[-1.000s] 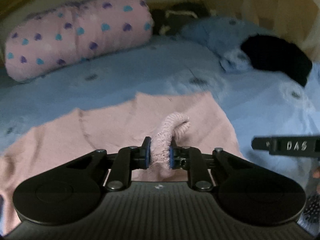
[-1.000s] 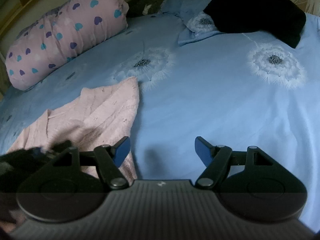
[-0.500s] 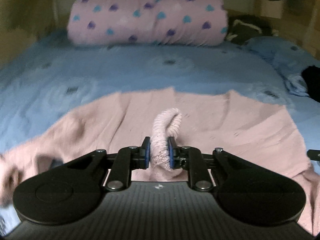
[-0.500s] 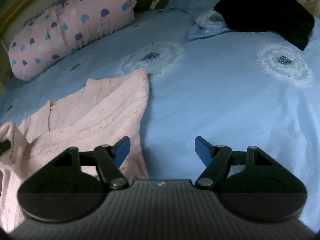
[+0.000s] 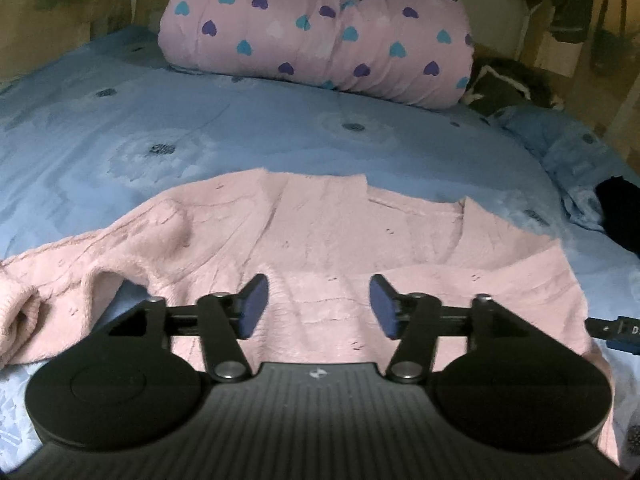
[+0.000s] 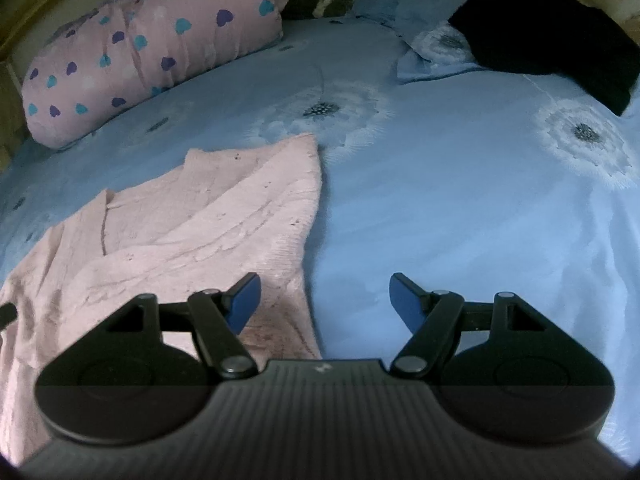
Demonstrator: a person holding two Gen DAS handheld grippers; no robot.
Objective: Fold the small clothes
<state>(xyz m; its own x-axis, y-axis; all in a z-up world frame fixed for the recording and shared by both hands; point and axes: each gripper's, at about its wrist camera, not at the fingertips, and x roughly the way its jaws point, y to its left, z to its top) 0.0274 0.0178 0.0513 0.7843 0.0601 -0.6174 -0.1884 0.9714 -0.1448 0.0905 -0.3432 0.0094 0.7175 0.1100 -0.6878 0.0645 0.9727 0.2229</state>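
Note:
A small pink knit sweater lies spread on the blue bedsheet, one sleeve folded across at the left. My left gripper is open and empty just above the sweater's near part. In the right wrist view the sweater lies at the left. My right gripper is open and empty, over the sweater's right edge and the bare sheet.
A pink pillow with hearts lies at the head of the bed, also in the right wrist view. A black garment rests on a blue pillow at the far right. A dark cloth sits beside the pillow.
My left gripper let go of the pink sleeve cuff and opened; the sleeve now lies on the sweater. The left view swung leftward. The right gripper stayed open and shifted slightly.

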